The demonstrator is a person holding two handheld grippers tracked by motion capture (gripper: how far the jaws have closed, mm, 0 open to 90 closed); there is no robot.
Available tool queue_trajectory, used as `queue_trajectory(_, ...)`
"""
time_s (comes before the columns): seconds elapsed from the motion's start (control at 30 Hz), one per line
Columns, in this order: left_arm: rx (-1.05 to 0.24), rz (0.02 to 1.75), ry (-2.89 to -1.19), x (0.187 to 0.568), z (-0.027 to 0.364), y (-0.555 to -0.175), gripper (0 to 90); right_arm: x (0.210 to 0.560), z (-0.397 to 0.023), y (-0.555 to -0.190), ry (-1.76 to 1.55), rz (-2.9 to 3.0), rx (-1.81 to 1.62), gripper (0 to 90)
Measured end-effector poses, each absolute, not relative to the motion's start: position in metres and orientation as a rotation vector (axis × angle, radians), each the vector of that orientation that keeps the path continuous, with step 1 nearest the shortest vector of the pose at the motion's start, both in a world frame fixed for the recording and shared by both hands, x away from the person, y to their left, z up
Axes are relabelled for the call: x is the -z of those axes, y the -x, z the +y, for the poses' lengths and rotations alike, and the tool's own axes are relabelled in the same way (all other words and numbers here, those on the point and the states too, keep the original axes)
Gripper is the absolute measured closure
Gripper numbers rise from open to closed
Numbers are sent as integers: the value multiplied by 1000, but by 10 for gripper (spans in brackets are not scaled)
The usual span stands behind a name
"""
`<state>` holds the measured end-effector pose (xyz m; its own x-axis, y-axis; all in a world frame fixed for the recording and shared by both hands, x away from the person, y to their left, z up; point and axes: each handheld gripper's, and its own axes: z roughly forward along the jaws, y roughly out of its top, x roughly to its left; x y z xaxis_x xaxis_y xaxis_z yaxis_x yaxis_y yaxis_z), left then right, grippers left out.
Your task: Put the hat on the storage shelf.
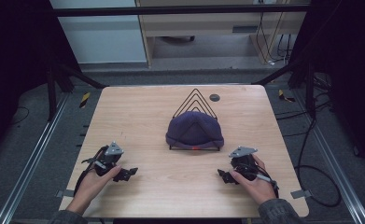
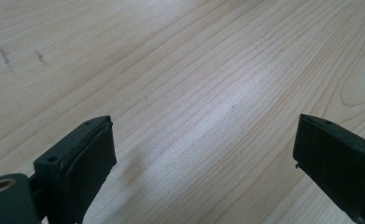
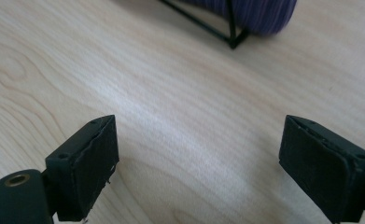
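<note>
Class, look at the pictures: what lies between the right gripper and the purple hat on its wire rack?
Nothing but bare wooden table. The right gripper view shows empty wood between the open right gripper and the purple hat.

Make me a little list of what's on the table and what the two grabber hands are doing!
table: light wooden top
hat: dark purple knitted hat draped over the front of the rack
rack: black wire rack with pointed loops, standing near the table's middle
left gripper: low over the table, jaws wide apart, nothing between them
right gripper: low over the table, jaws wide apart, nothing between them
gap: both grippers sit apart from the hat, one to each side of it
small dark disc: on the table behind the rack
</note>
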<state>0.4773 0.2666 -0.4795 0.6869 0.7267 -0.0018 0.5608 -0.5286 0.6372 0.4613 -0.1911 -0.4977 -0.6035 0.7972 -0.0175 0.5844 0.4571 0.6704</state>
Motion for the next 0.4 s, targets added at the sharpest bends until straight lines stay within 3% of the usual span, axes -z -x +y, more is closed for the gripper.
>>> queue_trajectory(0.4,-322,999,-2371,493,256,-478,38,512,-194,-456,-1192,2300,-987,53)
